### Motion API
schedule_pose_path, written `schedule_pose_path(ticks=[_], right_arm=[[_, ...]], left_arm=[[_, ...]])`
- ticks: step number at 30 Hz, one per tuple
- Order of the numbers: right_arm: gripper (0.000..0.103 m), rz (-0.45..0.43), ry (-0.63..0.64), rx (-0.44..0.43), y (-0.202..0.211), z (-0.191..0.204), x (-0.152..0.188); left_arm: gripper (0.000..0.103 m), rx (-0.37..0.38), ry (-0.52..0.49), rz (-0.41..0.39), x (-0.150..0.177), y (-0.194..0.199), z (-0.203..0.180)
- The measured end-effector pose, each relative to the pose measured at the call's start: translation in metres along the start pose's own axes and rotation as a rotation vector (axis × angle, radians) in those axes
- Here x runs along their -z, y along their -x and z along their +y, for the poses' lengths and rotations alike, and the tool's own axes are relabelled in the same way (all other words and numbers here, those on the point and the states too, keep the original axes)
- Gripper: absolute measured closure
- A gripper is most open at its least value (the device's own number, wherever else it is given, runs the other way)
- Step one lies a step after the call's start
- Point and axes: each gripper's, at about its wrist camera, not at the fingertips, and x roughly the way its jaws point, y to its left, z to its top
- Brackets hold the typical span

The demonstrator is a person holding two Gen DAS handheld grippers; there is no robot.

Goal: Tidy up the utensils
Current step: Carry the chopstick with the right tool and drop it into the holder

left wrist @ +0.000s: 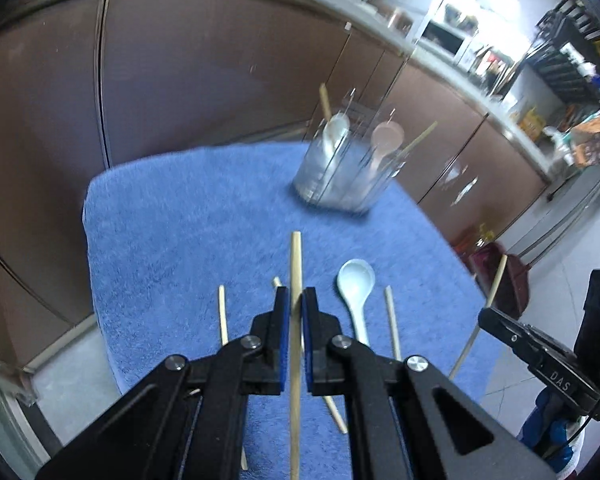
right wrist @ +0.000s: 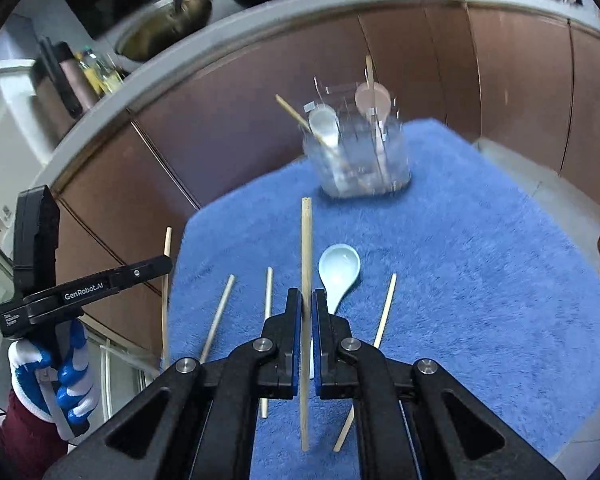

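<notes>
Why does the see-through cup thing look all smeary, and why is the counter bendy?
Left wrist view: the clear plastic utensil holder is smeared by motion blur, while the black left gripper stays sharp. Right wrist view: same blur on the holder; the fisheye lens curves the grey countertop edge.

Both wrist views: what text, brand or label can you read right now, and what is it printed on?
"GenRobot.AI": white print on the side of the left gripper, seen from the right wrist view.
"DAS": pale letters on the body of the right gripper, seen from the left wrist view.
A small white label lower on the left gripper's body: too small to read.
Items on the kitchen counter: too blurred to read.
</notes>
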Motion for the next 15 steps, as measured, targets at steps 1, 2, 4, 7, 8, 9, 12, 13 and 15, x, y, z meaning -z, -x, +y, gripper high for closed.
schedule_pose_path(ticks=[1,2,4,7,8,9,12,13,15], right_arm=[[0.098,-0.025,0.004,-0.002,0.010,0.003,0.000],[0.098,-0.042,0.008,-0.003,0.017,0.004,-0.001],[0.098,-0.094,0.019,-0.015,0.035,0.009,-0.004],[0.098,-0.162,0.043,-0.019,0.050,0.016,-0.012],[0.098,-0.191,0.053,-0.023,0.056,0.020,-0.018],[0.098,-0.223,0.063,-0.023,0.061,0.023,-0.025],[0.098,-0.309,0.089,-0.025,0.075,0.031,-0.050],[0.098,-0.336,0.096,-0.027,0.076,0.032,-0.061],[0.098,-0.384,0.109,-0.029,0.078,0.034,-0.081]], left_arm=[[0.098,0.014,0.000,-0.020,0.000,0.007,-0.001],[0.098,0.019,-0.002,-0.039,-0.001,0.012,-0.002],[0.098,0.029,-0.007,-0.083,-0.004,0.024,-0.006],[0.098,0.057,-0.006,-0.146,-0.014,0.036,-0.014],[0.098,0.061,-0.011,-0.167,-0.017,0.039,-0.019],[0.098,0.065,-0.019,-0.198,-0.024,0.043,-0.024],[0.098,0.080,-0.036,-0.264,-0.046,0.048,-0.036],[0.098,0.088,-0.041,-0.294,-0.057,0.049,-0.041],[0.098,0.097,-0.048,-0.347,-0.075,0.050,-0.050]])
